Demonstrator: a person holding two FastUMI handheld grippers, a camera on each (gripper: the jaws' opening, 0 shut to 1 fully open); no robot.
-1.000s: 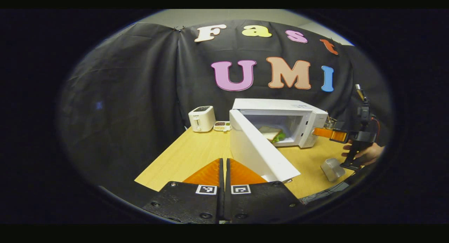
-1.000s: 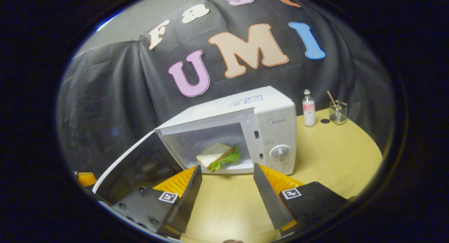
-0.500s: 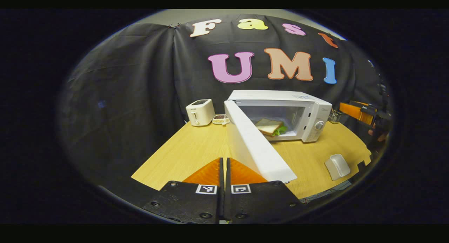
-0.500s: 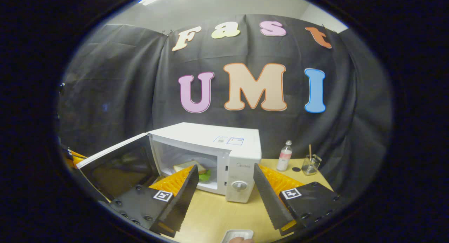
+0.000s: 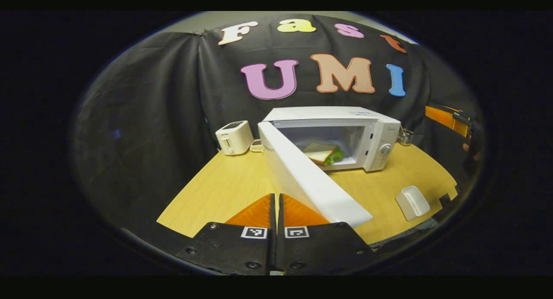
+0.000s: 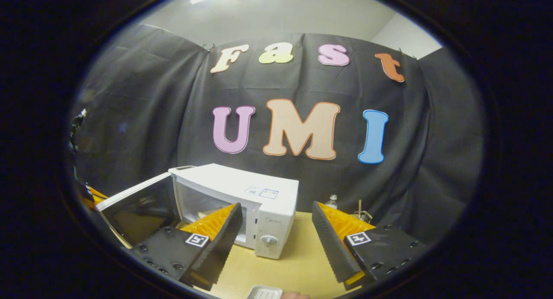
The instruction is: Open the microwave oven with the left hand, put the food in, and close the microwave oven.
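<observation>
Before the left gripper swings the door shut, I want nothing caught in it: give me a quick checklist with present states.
1. Sandwich fully inside the microwave: ok, it lies within the cavity.
2. Door open and free to swing: ok, nothing shows in its arc.
3. Right gripper out of the doorway: ok, open, empty, held back from the oven.
4. Left gripper ready to push: ok, shut, empty, beside the door's free edge.
5. Left gripper touching the door: cannot tell.
6. White tray out of the door's path: ok, off to the side on the table.

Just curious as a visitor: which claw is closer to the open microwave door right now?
Left. The left claw sits shut just beside the door's free edge; the right claw, open, hangs back from the microwave's front.
</observation>
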